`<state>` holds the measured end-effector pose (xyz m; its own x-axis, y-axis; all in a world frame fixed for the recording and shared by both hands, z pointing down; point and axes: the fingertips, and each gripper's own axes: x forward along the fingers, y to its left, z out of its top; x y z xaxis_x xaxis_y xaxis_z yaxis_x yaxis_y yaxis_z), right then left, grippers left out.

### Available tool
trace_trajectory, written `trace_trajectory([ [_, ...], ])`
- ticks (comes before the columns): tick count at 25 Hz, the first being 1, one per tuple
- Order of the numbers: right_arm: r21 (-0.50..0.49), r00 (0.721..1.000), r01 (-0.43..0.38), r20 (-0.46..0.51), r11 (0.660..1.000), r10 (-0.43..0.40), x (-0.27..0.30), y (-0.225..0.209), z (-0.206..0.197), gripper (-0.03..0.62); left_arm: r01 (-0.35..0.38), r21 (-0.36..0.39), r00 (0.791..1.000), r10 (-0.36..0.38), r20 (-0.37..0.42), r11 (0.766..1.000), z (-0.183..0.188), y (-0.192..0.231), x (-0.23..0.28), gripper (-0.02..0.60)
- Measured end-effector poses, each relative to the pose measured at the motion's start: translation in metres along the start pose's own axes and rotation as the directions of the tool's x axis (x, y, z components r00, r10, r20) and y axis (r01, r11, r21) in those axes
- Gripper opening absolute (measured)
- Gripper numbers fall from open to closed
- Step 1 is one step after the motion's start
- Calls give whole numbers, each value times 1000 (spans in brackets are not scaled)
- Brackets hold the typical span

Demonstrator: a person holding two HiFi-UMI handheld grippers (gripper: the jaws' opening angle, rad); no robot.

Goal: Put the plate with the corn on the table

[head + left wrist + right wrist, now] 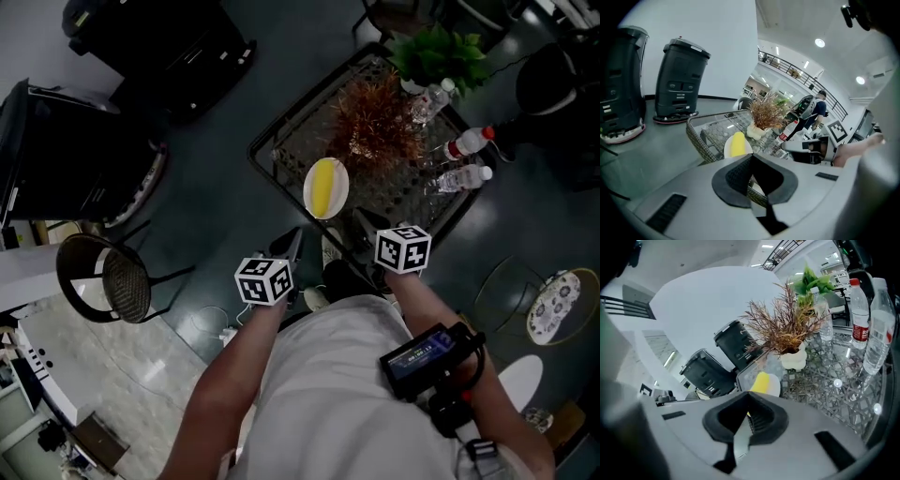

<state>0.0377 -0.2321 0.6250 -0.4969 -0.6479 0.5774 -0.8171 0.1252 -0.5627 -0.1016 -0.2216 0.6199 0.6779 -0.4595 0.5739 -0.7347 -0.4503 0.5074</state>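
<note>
A white plate (pixel 325 187) carrying a yellow corn cob (pixel 322 187) rests on the glass top of a wicker-rimmed table (pixel 281 173), close to its near edge. Both grippers hang short of that edge, apart from the plate. My left gripper (pixel 294 244) is shut with nothing in it; in the left gripper view its pads (pixel 740 178) meet, and the plate (pixel 727 149) with the corn (pixel 738 143) lies beyond them. My right gripper (pixel 362 225) is also shut and empty, with the plate (pixel 773 387) and corn (pixel 760 382) just past its jaws.
On the table stand a dried plant in a white pot (pixel 375 117), a green plant (pixel 439 52) and three water bottles (pixel 466 142). A round chair (pixel 108 277) is at the left, black machines (pixel 677 79) stand beyond the table, and a small round table (pixel 560 305) is at the right.
</note>
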Motion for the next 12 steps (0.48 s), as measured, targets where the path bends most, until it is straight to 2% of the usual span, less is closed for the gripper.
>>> trace_trajectory([
  [7,-49,999,-38,25,998,39,-24,34,6,9,22,39,995,-25,92,999,30,-13,-38,8],
  [12,-85,995,-72,60,994,77,-38,57,16,9,44,71,990,-53,133,997,37,-26,-61,8],
])
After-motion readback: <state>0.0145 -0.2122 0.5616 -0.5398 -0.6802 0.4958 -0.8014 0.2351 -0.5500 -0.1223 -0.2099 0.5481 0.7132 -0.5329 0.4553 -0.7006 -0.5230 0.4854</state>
